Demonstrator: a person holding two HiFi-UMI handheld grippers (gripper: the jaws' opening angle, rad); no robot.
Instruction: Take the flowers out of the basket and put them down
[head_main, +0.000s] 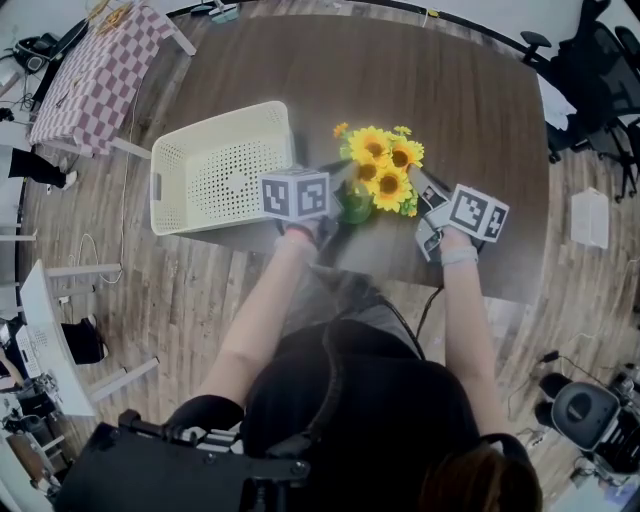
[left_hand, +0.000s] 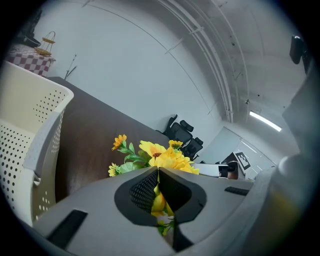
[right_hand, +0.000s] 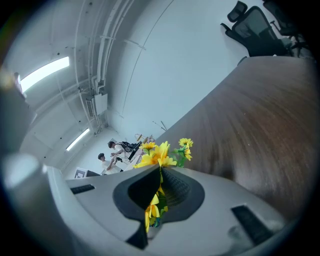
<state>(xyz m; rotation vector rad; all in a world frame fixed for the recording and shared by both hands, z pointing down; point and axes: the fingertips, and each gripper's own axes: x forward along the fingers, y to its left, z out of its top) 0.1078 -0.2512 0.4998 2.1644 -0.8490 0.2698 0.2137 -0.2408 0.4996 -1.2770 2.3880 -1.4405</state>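
Note:
A bunch of yellow artificial flowers (head_main: 385, 165) with green stems stands out of the basket, over the dark table (head_main: 470, 90), between my two grippers. The cream perforated basket (head_main: 225, 112) lies to the left and shows nothing inside. My left gripper (head_main: 335, 218) is at the green stem end, shut, with petals and leaves caught in the slit between its pads (left_hand: 158, 172). My right gripper (head_main: 425, 203) meets the blooms from the right, also shut, with yellow petals between its pads (right_hand: 161, 170). The blooms (left_hand: 160, 155) (right_hand: 157, 152) show just past both sets of tips.
The basket's wall (left_hand: 30, 125) rises close at my left gripper's left. A checkered table (head_main: 100, 70) stands at the far left and black office chairs (head_main: 600, 70) at the far right. The table's near edge runs just under my hands. Two people (right_hand: 112, 155) are far off.

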